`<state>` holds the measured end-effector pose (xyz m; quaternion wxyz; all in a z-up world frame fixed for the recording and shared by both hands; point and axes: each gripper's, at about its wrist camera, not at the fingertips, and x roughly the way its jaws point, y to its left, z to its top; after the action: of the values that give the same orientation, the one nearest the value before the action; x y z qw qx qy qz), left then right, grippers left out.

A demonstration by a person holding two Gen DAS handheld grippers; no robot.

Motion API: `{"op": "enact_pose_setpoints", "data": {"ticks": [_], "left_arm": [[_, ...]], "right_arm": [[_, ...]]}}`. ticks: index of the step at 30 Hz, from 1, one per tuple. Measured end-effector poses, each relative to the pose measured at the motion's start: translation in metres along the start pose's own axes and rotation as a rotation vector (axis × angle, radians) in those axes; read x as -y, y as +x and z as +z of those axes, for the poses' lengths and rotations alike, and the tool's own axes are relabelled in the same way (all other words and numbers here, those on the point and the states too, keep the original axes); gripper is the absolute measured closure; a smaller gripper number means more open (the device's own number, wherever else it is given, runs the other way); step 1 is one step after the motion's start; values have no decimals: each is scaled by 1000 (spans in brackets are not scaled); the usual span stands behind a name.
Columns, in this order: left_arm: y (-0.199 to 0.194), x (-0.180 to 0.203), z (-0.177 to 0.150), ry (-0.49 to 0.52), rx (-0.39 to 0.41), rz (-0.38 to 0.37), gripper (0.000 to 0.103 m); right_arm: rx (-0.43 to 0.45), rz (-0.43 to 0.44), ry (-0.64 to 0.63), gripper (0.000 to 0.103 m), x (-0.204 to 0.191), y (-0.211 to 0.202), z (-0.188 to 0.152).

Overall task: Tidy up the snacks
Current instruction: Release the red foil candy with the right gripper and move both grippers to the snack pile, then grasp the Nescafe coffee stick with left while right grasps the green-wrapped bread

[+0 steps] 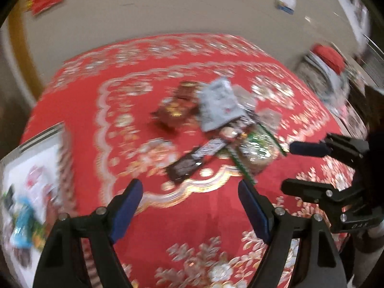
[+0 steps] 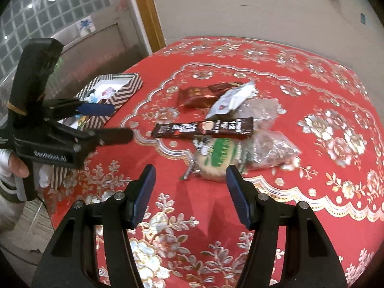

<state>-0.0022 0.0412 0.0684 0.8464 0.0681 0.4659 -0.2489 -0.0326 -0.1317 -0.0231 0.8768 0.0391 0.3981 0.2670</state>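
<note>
A pile of snacks lies mid-table on the red cloth: a black Nescafe stick [image 2: 202, 128] [image 1: 192, 163], a green-and-clear biscuit pack [image 2: 216, 158] [image 1: 254, 147], dark red packets [image 2: 196, 96] [image 1: 177, 106], a grey-white pouch [image 2: 230, 99] [image 1: 218, 104] and a clear bag [image 2: 273, 148]. My left gripper [image 1: 190, 204] is open and empty, short of the stick; it shows in the right wrist view [image 2: 115, 122]. My right gripper [image 2: 190, 194] is open and empty, just short of the biscuit pack; it shows in the left wrist view [image 1: 288, 168].
A chevron-patterned box [image 2: 124, 88] [image 1: 33, 158] holding several snacks stands at the table's left edge. The red floral tablecloth [image 2: 312, 168] covers the table. A beige wall and wooden door frame [image 2: 148, 12] stand behind. A red-topped heap [image 1: 328, 57] sits at the far right.
</note>
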Motion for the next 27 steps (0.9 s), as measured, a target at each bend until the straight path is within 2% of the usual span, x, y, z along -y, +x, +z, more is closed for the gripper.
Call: {"op": "enact_pose_setpoints", "data": {"ticks": [6,16,19,21,23,25,27], "left_arm": [[25,10,17,103,-51,-121,20],[51,25,31,240,-100,-170,22],[51,31,33,264,-88,-190,35],[48,31,34,259,-85,-196,59],[47,31,35,252,-92,-205,70],[46,33,33,251,-94,-205,75],[45,33,30,249,-95,-202,84]], "right_arm": [[3,-2,29,42,12,-2,-3],[-1,-4,72,42,28,2,-4],[-8,-8,76,42,29,5,-5],[-11,-10,78,42,29,6,-5],[-14,-11,81,42,27,7,-4],[-15,-19,81,42,26,9,-4],[-18,-35,75,42,24,11,-4]]}}
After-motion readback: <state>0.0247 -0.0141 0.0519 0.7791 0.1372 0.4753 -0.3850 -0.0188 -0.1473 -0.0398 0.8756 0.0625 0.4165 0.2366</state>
